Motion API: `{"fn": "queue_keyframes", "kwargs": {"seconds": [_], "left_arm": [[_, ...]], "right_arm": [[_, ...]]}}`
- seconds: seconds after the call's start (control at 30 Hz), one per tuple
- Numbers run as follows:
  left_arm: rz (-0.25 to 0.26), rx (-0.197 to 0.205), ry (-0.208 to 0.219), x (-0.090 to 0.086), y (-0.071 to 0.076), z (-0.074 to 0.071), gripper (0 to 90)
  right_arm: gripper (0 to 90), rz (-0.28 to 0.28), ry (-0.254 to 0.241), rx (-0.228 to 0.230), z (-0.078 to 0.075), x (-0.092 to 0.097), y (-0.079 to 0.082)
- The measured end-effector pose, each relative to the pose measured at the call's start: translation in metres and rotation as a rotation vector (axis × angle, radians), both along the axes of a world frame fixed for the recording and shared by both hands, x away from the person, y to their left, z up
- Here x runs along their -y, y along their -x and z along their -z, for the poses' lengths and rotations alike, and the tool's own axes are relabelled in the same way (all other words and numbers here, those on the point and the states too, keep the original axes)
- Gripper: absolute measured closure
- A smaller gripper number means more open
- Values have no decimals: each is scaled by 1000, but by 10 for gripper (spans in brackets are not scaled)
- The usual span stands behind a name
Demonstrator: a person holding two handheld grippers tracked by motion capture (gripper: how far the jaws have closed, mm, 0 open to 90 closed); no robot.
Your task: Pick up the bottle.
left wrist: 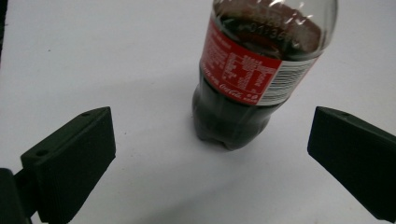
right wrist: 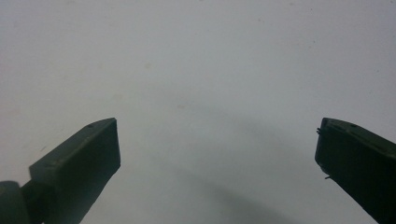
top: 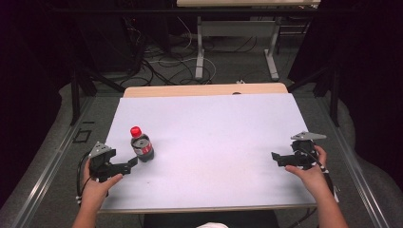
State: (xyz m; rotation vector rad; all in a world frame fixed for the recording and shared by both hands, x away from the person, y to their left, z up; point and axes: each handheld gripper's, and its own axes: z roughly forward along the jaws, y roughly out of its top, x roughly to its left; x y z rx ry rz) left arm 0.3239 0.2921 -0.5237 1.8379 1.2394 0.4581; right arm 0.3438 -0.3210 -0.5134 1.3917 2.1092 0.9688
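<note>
- Bottle [top: 141,145] stands upright at lower left of the table [top: 214,128].
- Our left gripper [top: 124,167] sits just beside it, jaws apart, nothing held.
- Our right gripper [top: 275,158], jaws apart, is far off at lower right.

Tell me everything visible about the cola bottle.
The cola bottle is small, clear plastic with a red screw cap, a red printed label with a barcode, and dark drink inside. It stands upright and capped on the white table sheet at its left. The open left tool sits just short of it, not touching.
</note>
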Motion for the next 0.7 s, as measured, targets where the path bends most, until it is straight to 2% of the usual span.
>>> {"fn": "queue_keyframes", "kwargs": {"seconds": [0.07,0.13,0.33,0.5,0.57,0.67,0.7], "left_arm": [[17,0,-3,2,0,-2,11],[24,-10,-1,5,-1,-3,12],[26,-11,-3,12,-9,-6,12],[37,-8,1,23,-23,-9,12],[39,-12,8,25,-25,-9,12],[32,-3,3,31,-33,-6,13],[42,-12,8,35,-37,-4,28]], "right_arm": [[0,-12,13,-4,-7,0,6],[0,-20,4,-13,-11,-1,8],[4,-48,-7,14,-19,-7,12],[14,-55,-28,39,-26,-10,14],[18,-59,-6,50,-27,-10,15],[20,-49,1,49,-26,-11,14],[22,-51,-6,37,-24,-11,14]]}}
